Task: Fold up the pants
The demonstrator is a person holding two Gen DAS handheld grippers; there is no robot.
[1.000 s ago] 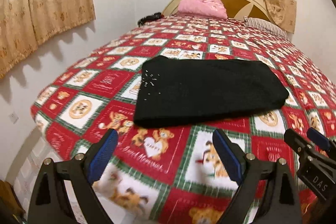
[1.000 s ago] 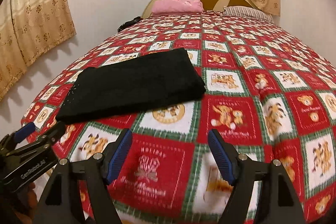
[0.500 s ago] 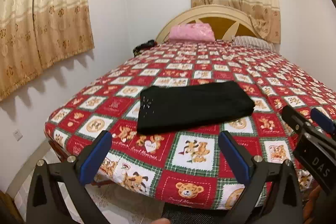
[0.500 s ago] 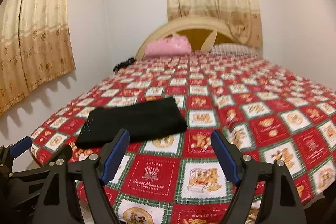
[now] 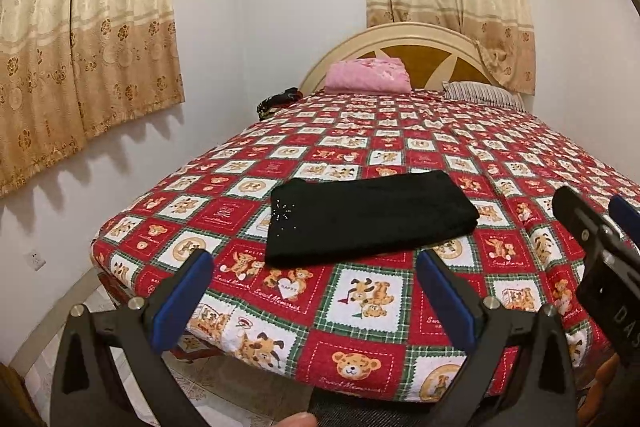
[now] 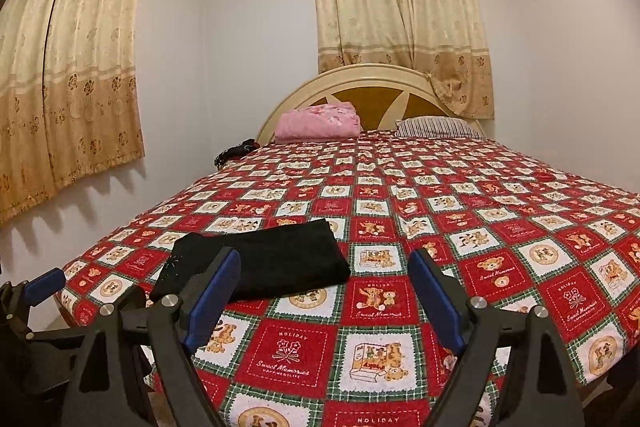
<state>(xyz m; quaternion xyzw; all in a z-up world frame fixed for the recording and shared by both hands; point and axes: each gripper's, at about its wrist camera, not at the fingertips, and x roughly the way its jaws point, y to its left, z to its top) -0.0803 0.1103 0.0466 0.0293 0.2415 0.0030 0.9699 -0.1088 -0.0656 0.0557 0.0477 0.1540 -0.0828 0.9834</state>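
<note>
The black pants (image 5: 368, 217) lie folded into a flat rectangle near the foot of the bed (image 5: 400, 143), on the red teddy-bear cover; small sparkles show at their left end. They also show in the right wrist view (image 6: 272, 259). My left gripper (image 5: 316, 291) is open and empty, held back off the foot edge of the bed. My right gripper (image 6: 324, 291) is open and empty, to the right of the left one. The right gripper shows at the right edge of the left wrist view (image 5: 600, 243). The left gripper shows at the lower left of the right wrist view (image 6: 40, 307).
A pink folded blanket (image 5: 368, 77) and a striped pillow (image 5: 480, 93) lie by the headboard (image 6: 372, 83). A dark item (image 5: 278, 101) sits at the bed's far left corner. Curtains (image 5: 80, 39) hang left and behind. Tiled floor (image 5: 208, 383) lies below the bed's foot.
Both grippers have pulled back and up from the bed, away from the folded pants. The pants have not moved. Both grippers stay open.
</note>
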